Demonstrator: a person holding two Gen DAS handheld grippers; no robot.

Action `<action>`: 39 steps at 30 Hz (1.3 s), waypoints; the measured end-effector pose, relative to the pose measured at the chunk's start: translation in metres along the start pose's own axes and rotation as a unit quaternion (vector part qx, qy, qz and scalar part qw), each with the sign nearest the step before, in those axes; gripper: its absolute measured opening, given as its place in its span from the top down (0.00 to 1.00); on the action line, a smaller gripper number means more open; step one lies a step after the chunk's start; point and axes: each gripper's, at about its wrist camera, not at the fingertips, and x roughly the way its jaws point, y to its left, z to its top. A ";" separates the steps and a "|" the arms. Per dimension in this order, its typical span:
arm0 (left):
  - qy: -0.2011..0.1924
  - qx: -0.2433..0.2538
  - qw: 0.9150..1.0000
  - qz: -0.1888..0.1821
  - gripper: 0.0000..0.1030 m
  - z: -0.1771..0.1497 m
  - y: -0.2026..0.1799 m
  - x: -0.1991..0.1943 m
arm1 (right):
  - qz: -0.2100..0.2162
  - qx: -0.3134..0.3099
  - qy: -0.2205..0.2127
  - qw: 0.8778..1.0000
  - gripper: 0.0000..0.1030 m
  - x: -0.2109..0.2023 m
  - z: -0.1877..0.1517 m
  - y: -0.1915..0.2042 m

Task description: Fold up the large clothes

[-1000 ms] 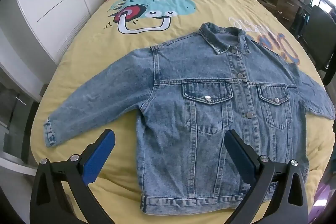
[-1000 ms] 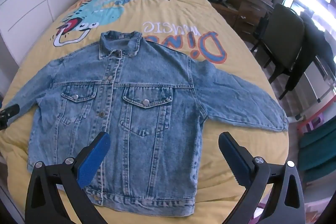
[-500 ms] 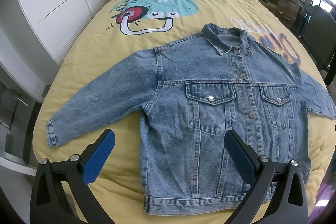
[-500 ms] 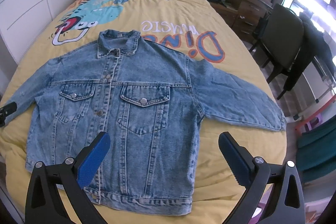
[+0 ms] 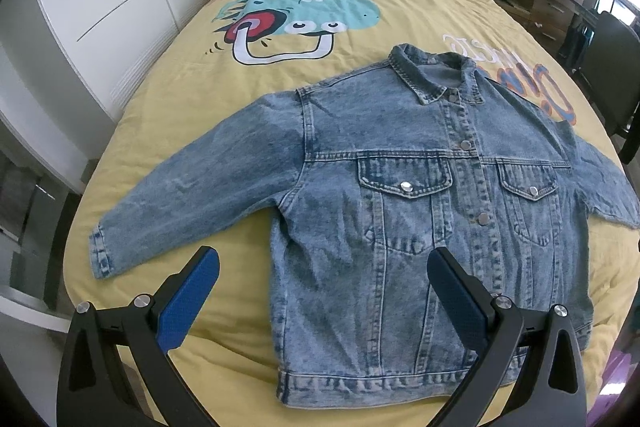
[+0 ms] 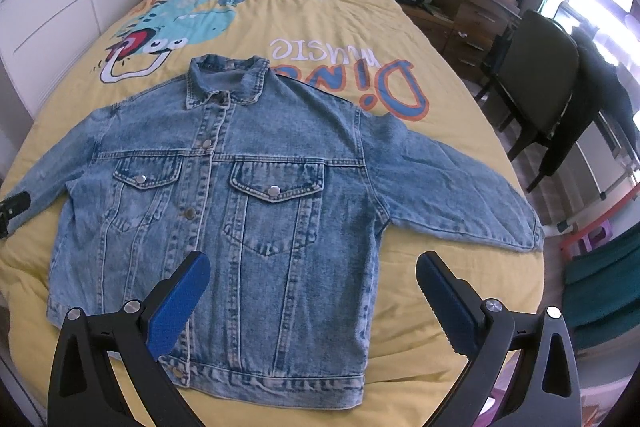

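From the left wrist, the left tongs (image 5: 320, 267) hang wide apart, gripping nothing, above a denim jacket (image 5: 420, 211) spread flat, front up, on the yellow bed (image 5: 168, 99).

From the right wrist, the right tongs (image 6: 313, 273) gape empty over the jacket's hem (image 6: 280, 383), sleeves outstretched.

Denim jacket (image 5: 420, 219): light blue, stonewashed, metal snap buttons, two flap chest pockets. Buttoned shut, lying flat and face up on yellow bed cover (image 5: 192, 75), collar toward headboard, both sleeves spread outward.
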 end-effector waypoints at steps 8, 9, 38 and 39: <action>-0.001 -0.001 1.000 0.000 0.01 -0.001 0.002 0.000 | -0.002 -0.003 0.002 1.000 0.00 0.001 0.000 0.001; -0.001 0.000 1.000 0.001 0.01 0.000 0.002 0.000 | -0.001 -0.004 0.002 1.000 0.00 0.001 0.000 0.001; 0.014 -0.006 1.000 0.009 0.01 0.000 0.007 0.008 | -0.004 0.009 0.005 1.000 0.00 0.006 -0.002 -0.010; 0.016 -0.007 1.000 0.010 0.01 0.001 0.007 0.009 | -0.004 0.009 0.005 1.000 0.00 0.006 -0.002 -0.010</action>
